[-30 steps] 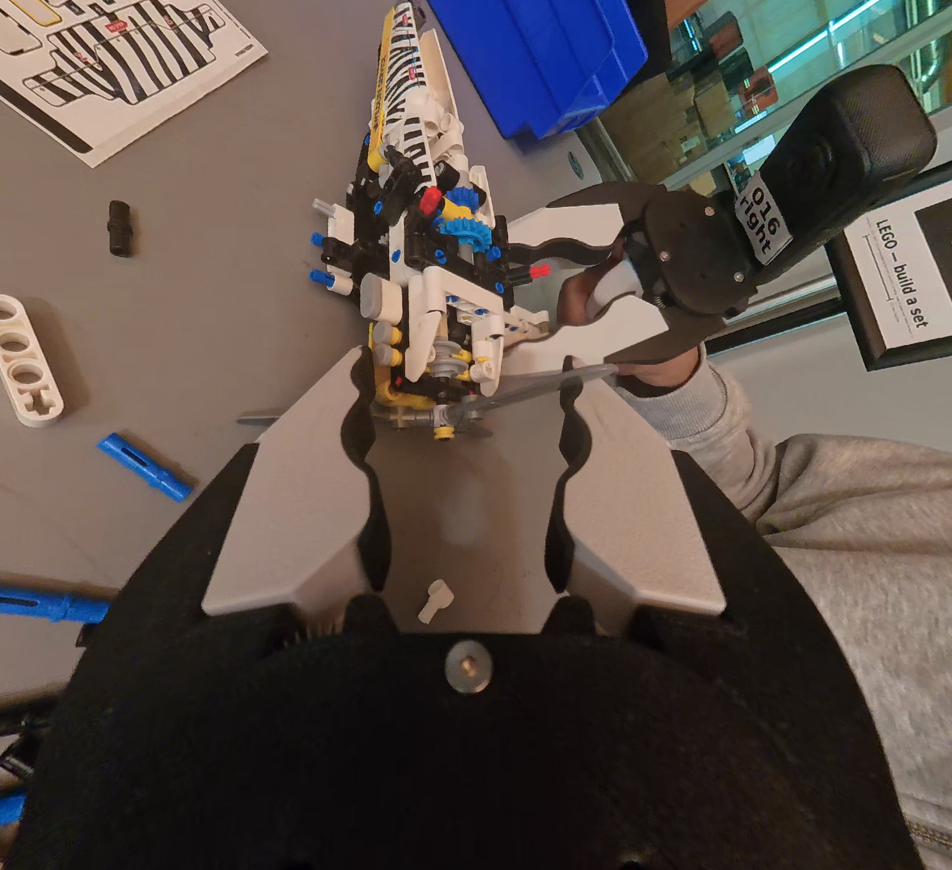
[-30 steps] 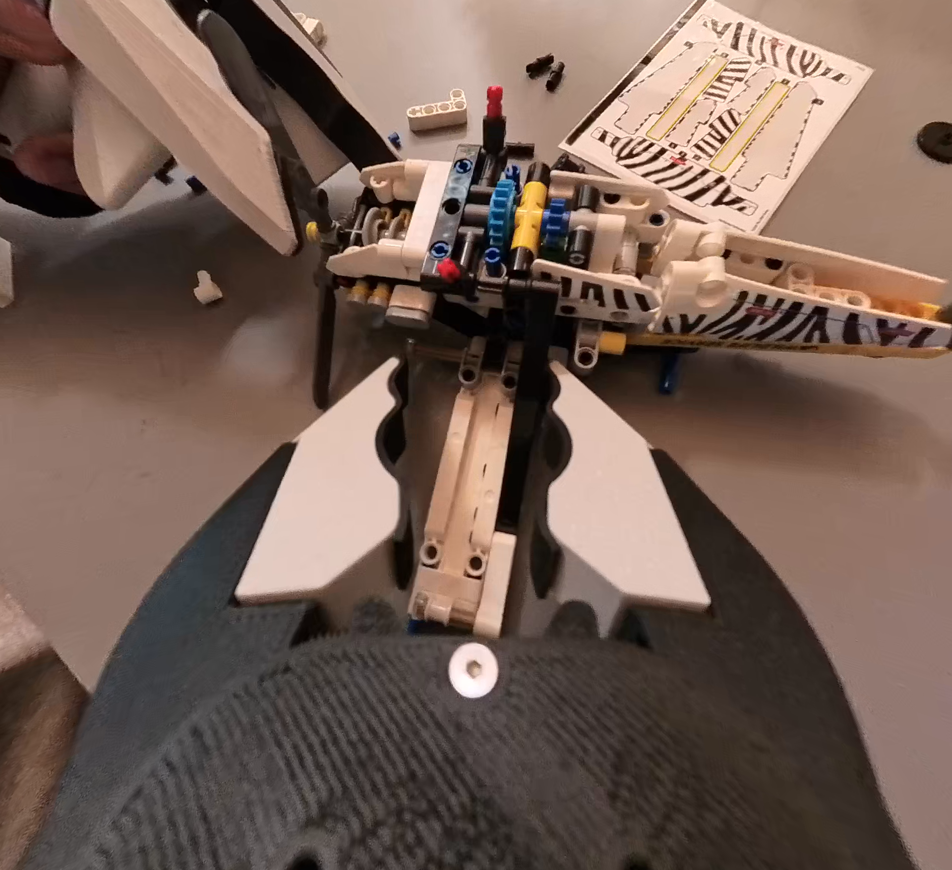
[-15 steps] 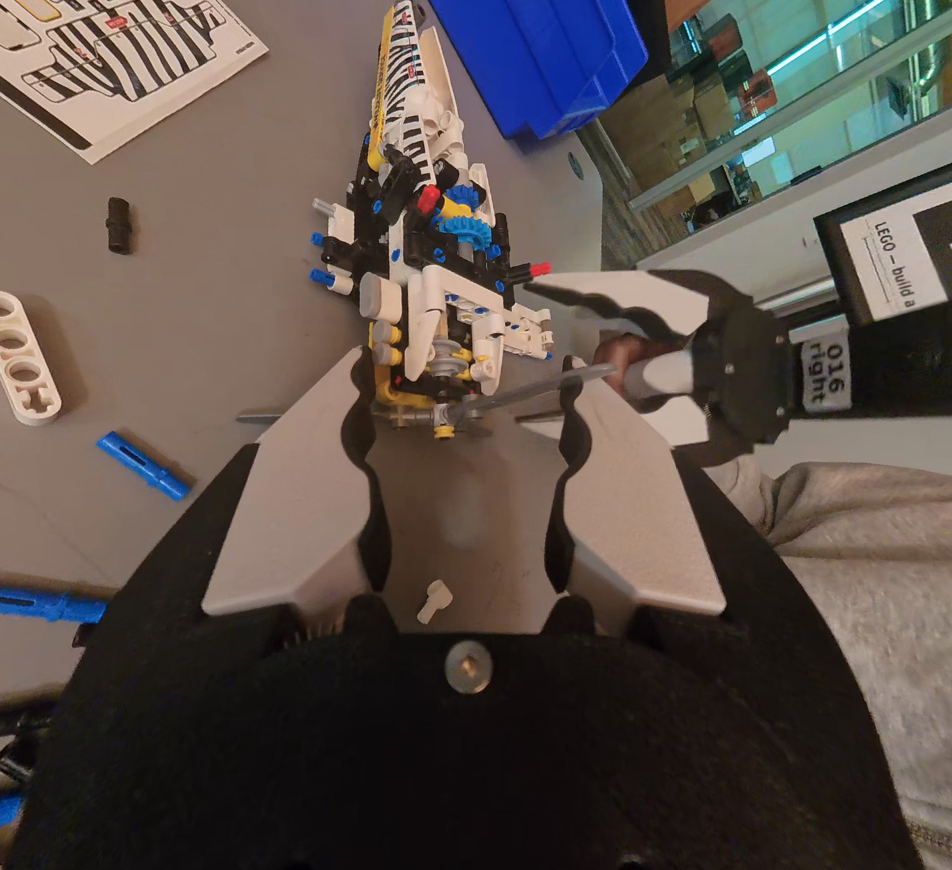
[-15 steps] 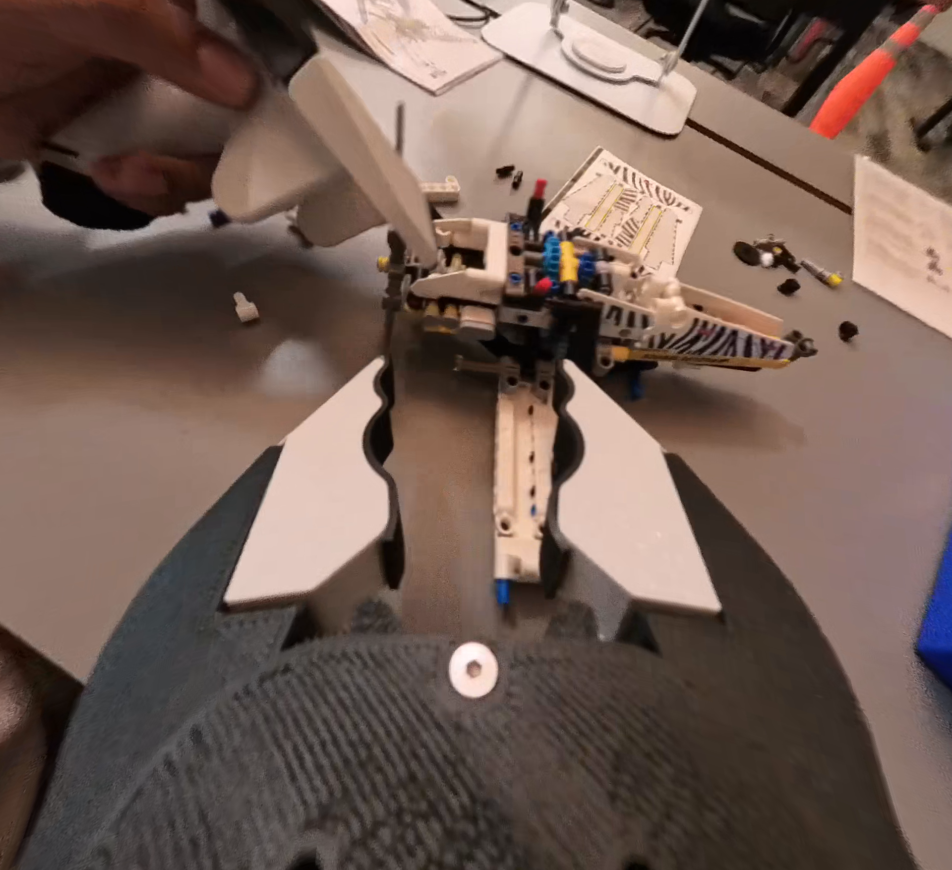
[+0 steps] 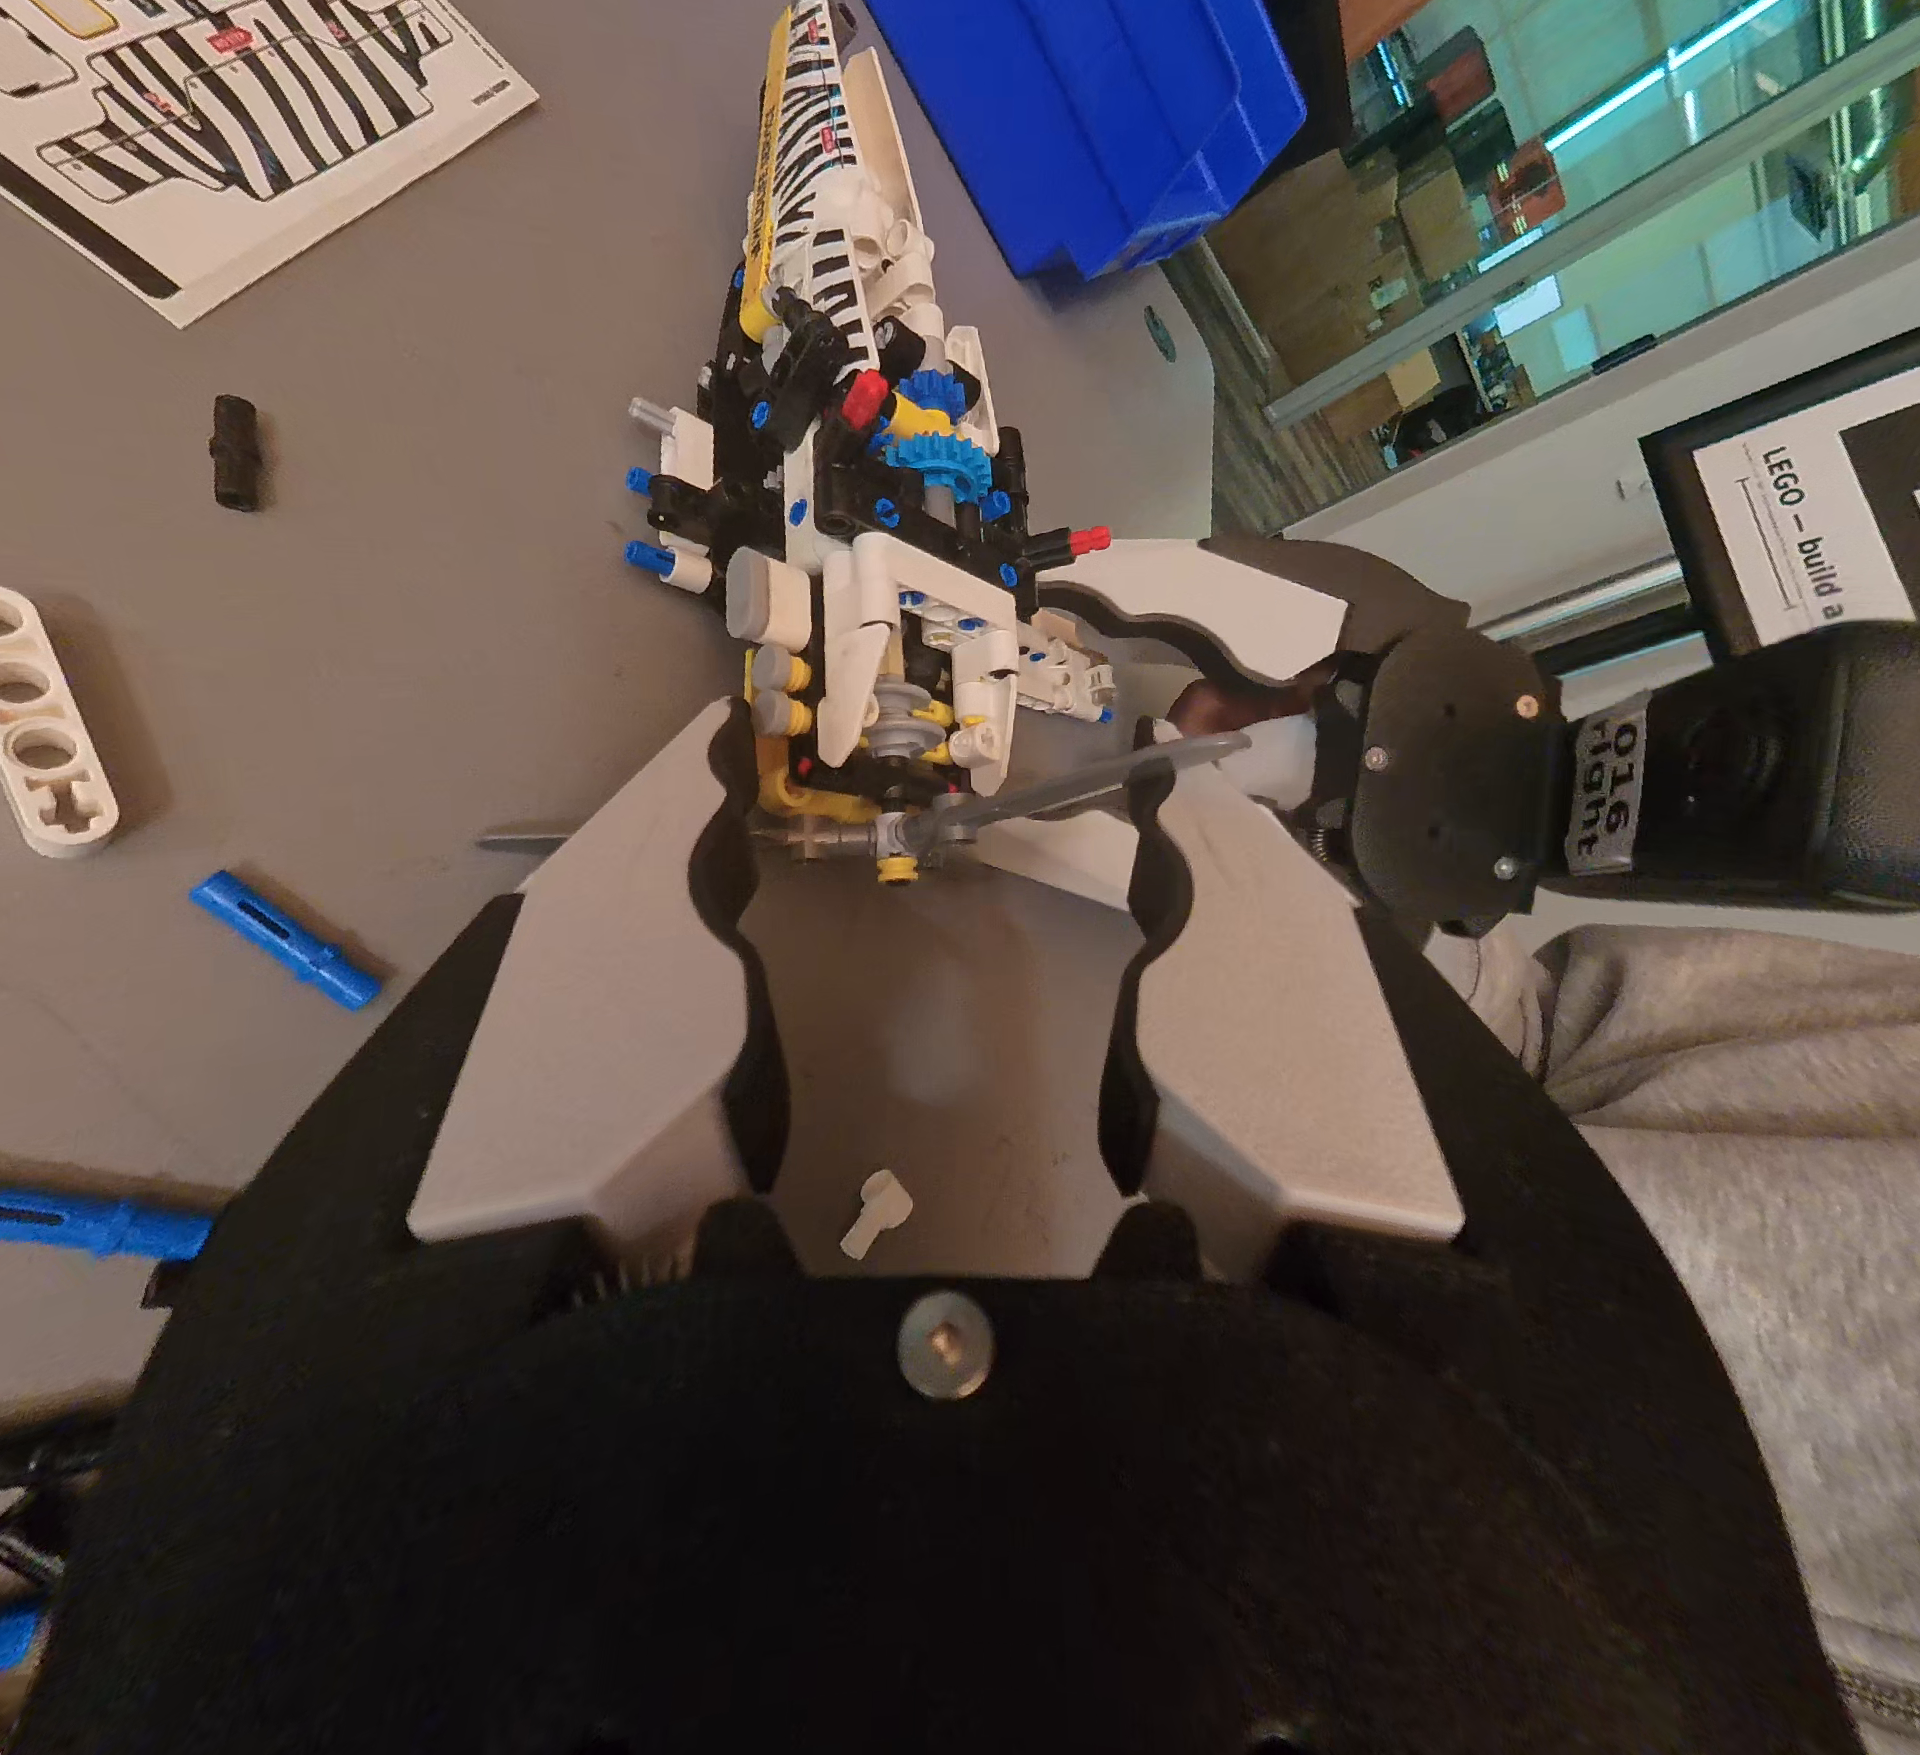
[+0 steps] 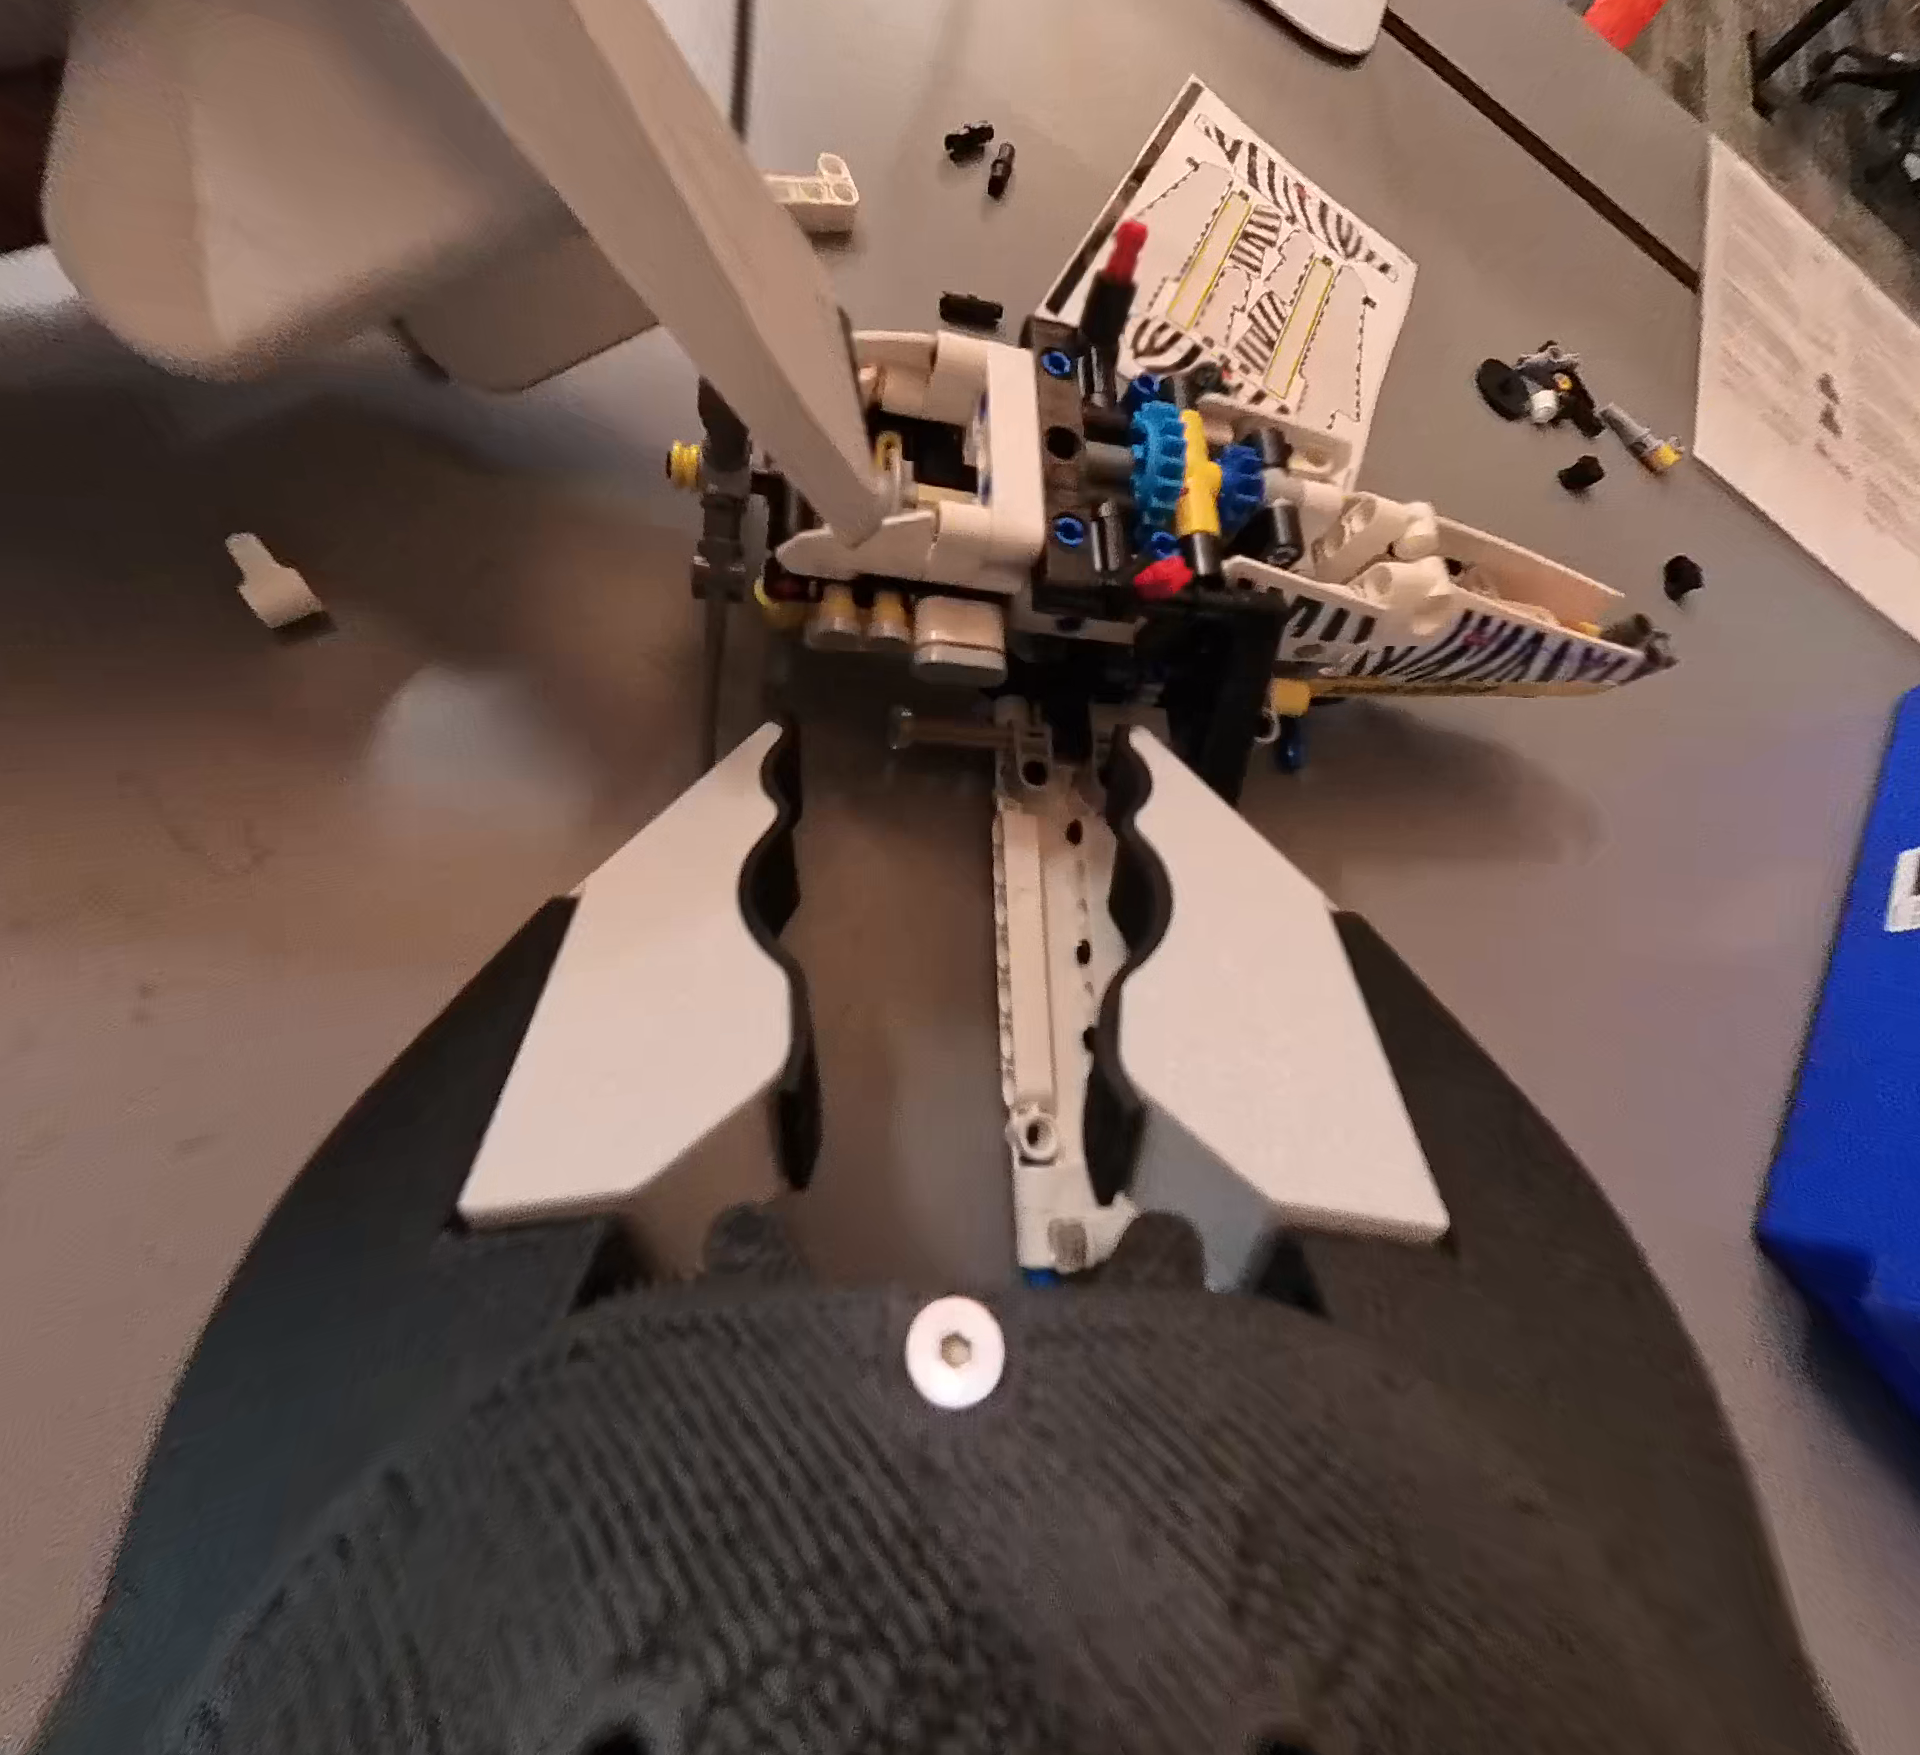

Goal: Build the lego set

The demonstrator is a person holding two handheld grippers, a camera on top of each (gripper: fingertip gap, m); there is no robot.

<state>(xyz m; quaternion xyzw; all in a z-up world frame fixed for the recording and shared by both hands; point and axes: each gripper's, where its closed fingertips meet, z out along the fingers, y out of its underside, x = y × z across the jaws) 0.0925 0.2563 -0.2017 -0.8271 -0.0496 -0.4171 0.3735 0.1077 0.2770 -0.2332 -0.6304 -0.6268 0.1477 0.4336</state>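
While it lies on the grey counter, model: the lego model points its zebra-striped tail toward the blue bin.
Left claw: spread wide, empty, its tips flanking the model's near end with the grey rotor blade.
Right claw: spread wide around the model's white side beam, which lies against its right finger.
Loose parts: small white pin, blue axle, black connector.
Sticker sheet: far left.
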